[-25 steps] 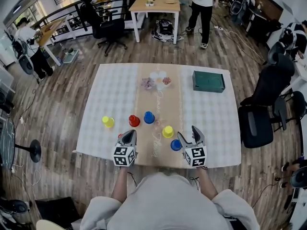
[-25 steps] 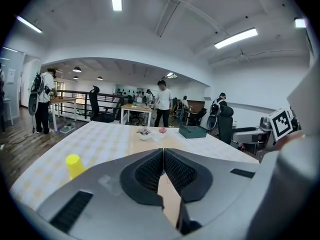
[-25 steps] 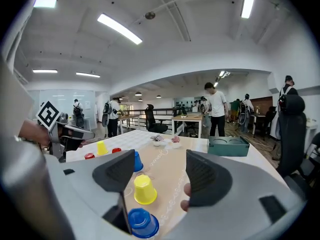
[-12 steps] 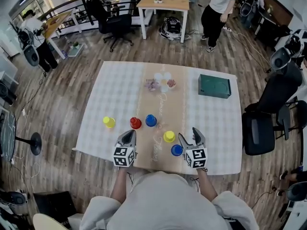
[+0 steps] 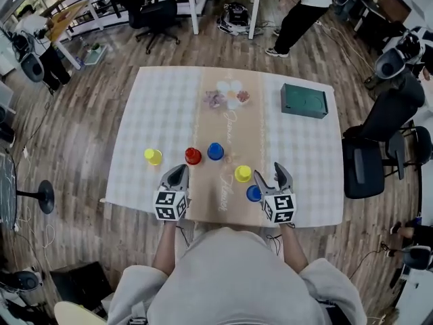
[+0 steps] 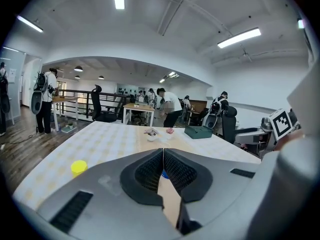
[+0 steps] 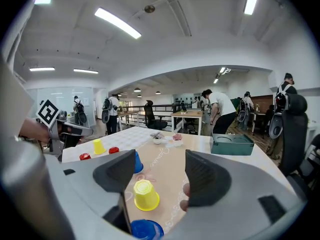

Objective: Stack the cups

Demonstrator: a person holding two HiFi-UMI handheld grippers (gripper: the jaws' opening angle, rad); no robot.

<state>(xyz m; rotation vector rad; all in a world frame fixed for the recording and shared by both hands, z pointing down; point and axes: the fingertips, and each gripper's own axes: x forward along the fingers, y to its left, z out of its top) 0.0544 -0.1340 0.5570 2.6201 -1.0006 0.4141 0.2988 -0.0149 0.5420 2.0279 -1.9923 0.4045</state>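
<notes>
Cups stand apart on the worktop (image 5: 155,114), mouth down, so nothing is inside. A yellow cup (image 5: 153,156), red cup (image 5: 193,156) and blue cup (image 5: 216,151) make a row. A 2nd yellow cup (image 5: 243,173) and 2nd blue cup (image 5: 254,193) stand just beside the right gripper (image 5: 270,175). Its jaws are wide apart, nothing held. The left gripper (image 5: 178,172) has jaws closed, empty. Cups look light, thin plastic, prob. slippery: take by the side wall, gently. Small bowls (image 5: 230,97): content unclear.

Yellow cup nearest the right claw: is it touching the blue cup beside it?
Apart. The right gripper view shows a strip of bare runner between the yellow cup and the blue cup.
</notes>
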